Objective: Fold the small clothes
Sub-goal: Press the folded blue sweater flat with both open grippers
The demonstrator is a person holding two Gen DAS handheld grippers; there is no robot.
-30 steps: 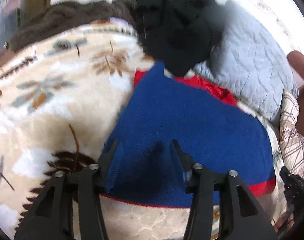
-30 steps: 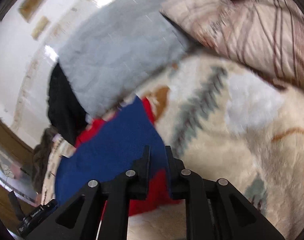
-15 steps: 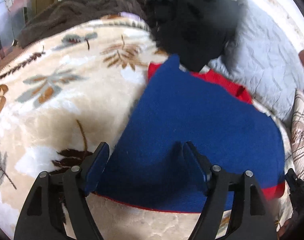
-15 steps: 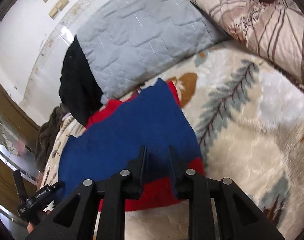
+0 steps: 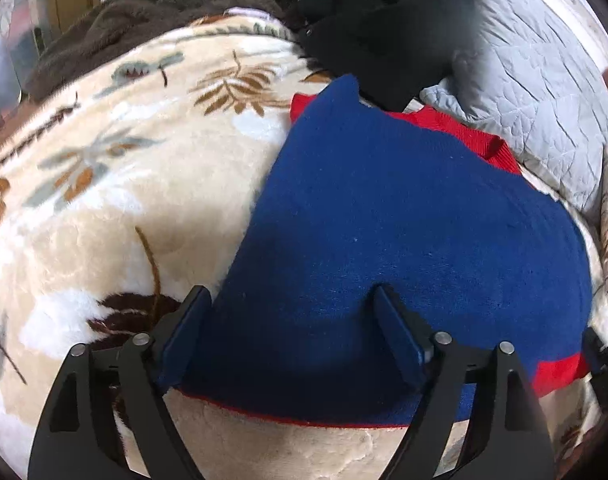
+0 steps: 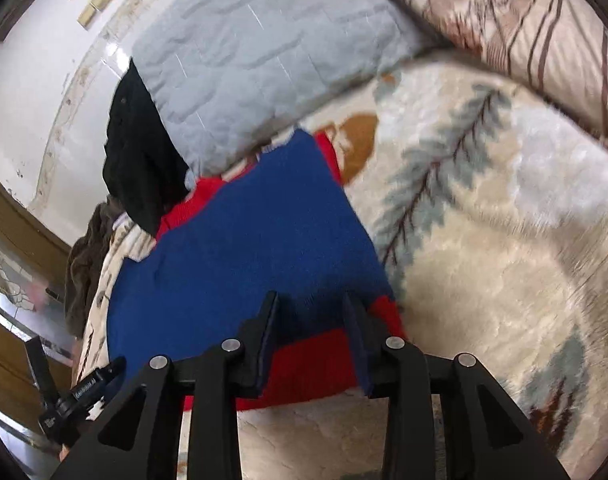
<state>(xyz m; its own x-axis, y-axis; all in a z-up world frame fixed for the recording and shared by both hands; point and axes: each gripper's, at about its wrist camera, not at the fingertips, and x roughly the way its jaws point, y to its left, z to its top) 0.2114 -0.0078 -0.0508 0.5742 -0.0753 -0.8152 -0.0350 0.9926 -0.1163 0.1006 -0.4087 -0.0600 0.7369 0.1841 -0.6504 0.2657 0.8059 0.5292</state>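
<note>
Bed [image 5: 116, 184] first: plush cream blanket with a leaf print, it carries everything. Along its far edge a grey quilted pillow [image 5: 544, 92], a black garment heap [image 5: 376, 20] and a brown throw [image 5: 144, 28]; a striped cushion [image 6: 516, 20] sits at the far right corner. The task's thing, the blue sweater [image 5: 404, 220] with red trim, lies folded flat mid-bed, its near hem at the near edge under both tools and its red collar end up against the black heap and the pillow. My left tongs [image 5: 292, 312] have just been opening and now stand wide over the near left corner of the sweater, knit between the pads but not pinched, so nothing held there. My right tongs [image 6: 310, 312] have also just been opening, to a narrow gap over the red band at the near right corner; the pads look clear of the fabric, I read it as released. Fold looks laid down, next is withdrawing. Risks: the plush pile and loose knit could snag a pad on the way out and drag the top layer open; the right gap is tight, so a skewed pull-back may catch the red band; the far end could ruck against the black heap.
</note>
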